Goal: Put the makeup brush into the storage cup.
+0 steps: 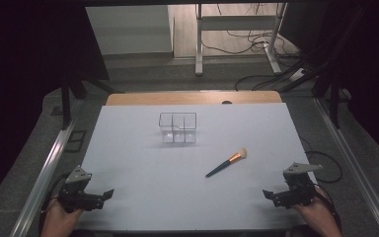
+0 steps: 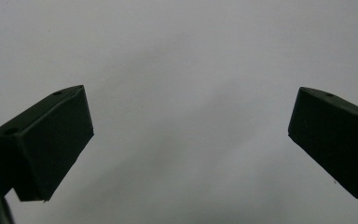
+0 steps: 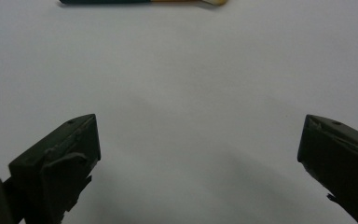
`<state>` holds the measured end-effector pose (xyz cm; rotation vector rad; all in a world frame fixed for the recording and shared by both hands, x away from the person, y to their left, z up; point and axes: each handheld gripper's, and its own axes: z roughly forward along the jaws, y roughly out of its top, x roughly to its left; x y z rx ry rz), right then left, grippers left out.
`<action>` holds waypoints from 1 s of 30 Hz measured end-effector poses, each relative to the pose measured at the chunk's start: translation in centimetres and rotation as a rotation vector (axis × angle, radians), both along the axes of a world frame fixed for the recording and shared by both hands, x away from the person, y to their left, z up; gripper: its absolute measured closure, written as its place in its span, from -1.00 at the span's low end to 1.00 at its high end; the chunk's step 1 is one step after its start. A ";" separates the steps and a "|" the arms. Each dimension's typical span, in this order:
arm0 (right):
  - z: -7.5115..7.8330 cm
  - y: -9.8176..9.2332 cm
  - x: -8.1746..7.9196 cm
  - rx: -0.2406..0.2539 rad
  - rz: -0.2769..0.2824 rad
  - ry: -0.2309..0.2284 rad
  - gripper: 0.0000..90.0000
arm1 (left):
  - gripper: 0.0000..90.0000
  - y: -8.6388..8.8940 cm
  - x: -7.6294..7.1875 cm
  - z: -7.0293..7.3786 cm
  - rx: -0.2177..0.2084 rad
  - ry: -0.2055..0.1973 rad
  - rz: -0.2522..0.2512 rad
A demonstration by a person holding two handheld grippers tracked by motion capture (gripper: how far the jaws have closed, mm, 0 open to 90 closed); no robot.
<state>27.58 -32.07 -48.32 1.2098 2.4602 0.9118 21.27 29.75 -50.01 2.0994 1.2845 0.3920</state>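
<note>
Makeup brush lying flat on the table, near but apart from the clear organizer — not yet picked up. Left hand-held gripper and right hand-held gripper both spread wide, empty, at the near edge.

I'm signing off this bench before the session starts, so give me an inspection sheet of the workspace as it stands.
Surface: white table top, flat, with a wooden edge at the far side.
Job's things: makeup brush lying flat right of centre, bristles toward the far right, untouched; clear divided organizer upright near the middle of the far half, looks empty.
Clutter: nothing seen.
Grippers: left gripper at the near left corner, jaws wide apart, nothing between them; right gripper at the near right corner, jaws wide apart, nothing between them.
Cables: one trails from each gripper; loose cables on the floor beyond the table.
Surroundings: dark room, white desk frame behind, metal rails along both sides.
</note>
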 end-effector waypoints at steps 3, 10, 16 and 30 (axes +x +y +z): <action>0.0 0.0 0.0 -0.003 0.003 -0.005 -1.00 | -0.99 -0.1 0.0 -0.1 0.015 0.004 -0.005; 0.0 0.1 0.0 -0.011 0.006 -0.008 -1.00 | -0.99 0.1 0.1 -0.2 0.005 0.014 0.004; 0.0 0.2 0.0 -0.019 0.011 -0.007 -1.00 | -0.99 0.1 0.1 -0.2 -0.006 0.021 0.004; 0.0 0.3 0.1 -0.037 0.014 -0.012 -1.00 | -0.99 0.0 0.1 -0.2 0.005 0.023 -0.002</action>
